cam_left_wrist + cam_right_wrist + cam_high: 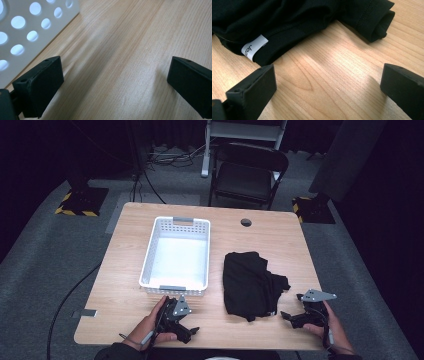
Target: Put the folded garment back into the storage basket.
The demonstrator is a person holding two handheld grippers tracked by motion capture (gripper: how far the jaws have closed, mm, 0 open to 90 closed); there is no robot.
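Both grippers low — left gripper, right gripper — fingers apart

Label on black garment, left of frame in right gripper view: text partly tucked under, unreadable. Garment cut off at top edge. Basket cropped at upper left in left gripper view. Forearms cut off at bottom of high view.

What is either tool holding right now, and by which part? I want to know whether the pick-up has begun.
Nothing is held. The left tool and right tool are both open over bare table; the black garment lies untouched.
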